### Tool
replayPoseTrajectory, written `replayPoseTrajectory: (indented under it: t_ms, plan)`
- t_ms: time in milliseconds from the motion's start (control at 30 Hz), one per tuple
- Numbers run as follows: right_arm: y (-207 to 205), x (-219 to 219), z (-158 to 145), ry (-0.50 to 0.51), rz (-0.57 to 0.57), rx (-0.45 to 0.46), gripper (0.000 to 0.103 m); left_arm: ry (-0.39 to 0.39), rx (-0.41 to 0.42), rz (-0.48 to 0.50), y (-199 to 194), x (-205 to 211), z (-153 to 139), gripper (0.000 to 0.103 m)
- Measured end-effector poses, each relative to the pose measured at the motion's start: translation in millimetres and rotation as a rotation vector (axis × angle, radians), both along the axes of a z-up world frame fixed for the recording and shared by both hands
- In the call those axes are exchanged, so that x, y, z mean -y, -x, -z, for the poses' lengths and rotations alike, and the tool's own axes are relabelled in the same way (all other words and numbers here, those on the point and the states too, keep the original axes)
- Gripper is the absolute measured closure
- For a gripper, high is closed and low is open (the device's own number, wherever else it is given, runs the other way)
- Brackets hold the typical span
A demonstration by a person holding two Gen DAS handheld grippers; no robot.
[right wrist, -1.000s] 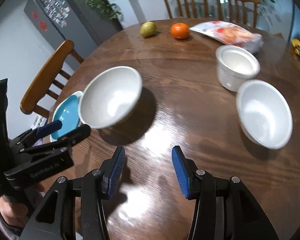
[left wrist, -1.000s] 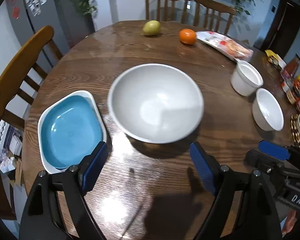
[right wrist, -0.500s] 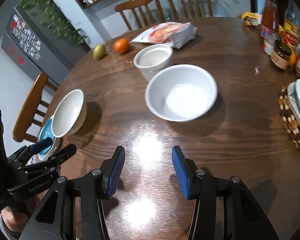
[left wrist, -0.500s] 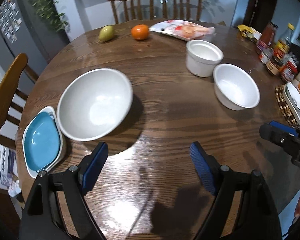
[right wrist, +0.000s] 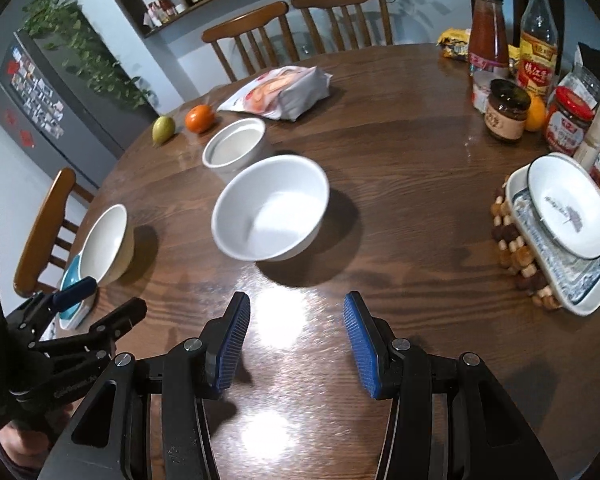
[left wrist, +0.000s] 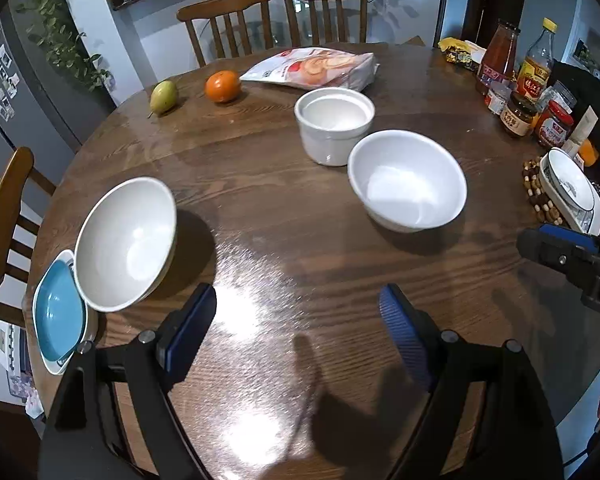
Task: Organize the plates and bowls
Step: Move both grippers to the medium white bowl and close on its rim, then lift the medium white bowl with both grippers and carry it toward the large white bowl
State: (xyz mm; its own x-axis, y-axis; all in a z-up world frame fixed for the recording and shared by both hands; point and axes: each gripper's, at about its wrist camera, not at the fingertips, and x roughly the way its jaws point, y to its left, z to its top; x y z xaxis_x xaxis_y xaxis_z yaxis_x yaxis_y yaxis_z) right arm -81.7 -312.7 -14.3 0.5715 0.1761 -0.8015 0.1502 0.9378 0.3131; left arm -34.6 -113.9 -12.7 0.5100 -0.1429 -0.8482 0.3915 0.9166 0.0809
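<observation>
A large white bowl (left wrist: 126, 242) sits at the table's left, beside a blue plate (left wrist: 58, 314) at the edge. A smaller white bowl (left wrist: 407, 185) sits mid-table, with a white straight-sided ramekin (left wrist: 334, 124) behind it. Two stacked plates (right wrist: 568, 228) rest on a beaded trivet at the right. My left gripper (left wrist: 298, 332) is open and empty above bare wood. My right gripper (right wrist: 296, 344) is open and empty, just short of the smaller bowl (right wrist: 270, 208). The large bowl (right wrist: 106, 244) and blue plate (right wrist: 73, 280) show at its left.
A pear (left wrist: 163, 96), an orange (left wrist: 222, 86) and a snack bag (left wrist: 312, 67) lie at the back of the round wooden table (left wrist: 260, 184). Jars and bottles (right wrist: 508, 80) crowd the back right. Wooden chairs (left wrist: 276, 20) surround the table.
Both grippers have swung right: the large bowl and blue plate slid to the left of view, and the smaller bowl, ramekin and stacked plates came into view. Both stay open.
</observation>
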Motion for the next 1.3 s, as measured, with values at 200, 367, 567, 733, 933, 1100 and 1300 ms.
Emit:
replayPoseTrajectory:
  t_ms: [200, 367, 567, 733, 933, 1100, 1300]
  plan:
    - [-14.7, 12.5, -5.8, 0.022, -0.023, 0.012, 0.054, 0.007, 0.015, -0.006, -11.5, 21.4, -2.4, 0.02]
    - [-34.6, 18.1, -2.6, 0.033, -0.047, 0.001, 0.054, 0.009, 0.019, -0.025, -27.1, 33.9, 0.9, 0.02]
    - [-58.7, 19.8, 11.2, 0.031, -0.07, -0.023, 0.054, 0.001, 0.026, -0.046, -49.5, 47.3, 10.0, 0.02]
    - [-77.3, 21.6, 24.9, 0.03, -0.077, -0.042, 0.054, -0.002, -0.018, -0.068, -69.1, 53.0, 26.5, 0.02]
    - [-91.7, 22.3, 44.5, 0.01, -0.09, -0.074, 0.054, -0.007, -0.064, -0.068, -80.3, 58.4, 40.7, 0.02]
    - [-96.2, 23.5, 50.9, 0.001, -0.091, -0.068, 0.054, -0.003, -0.074, -0.067, -84.0, 62.6, 45.3, 0.02]
    - [-98.8, 23.0, 54.7, -0.014, -0.103, -0.071, 0.054, 0.001, -0.088, -0.055, -87.3, 65.9, 50.8, 0.022]
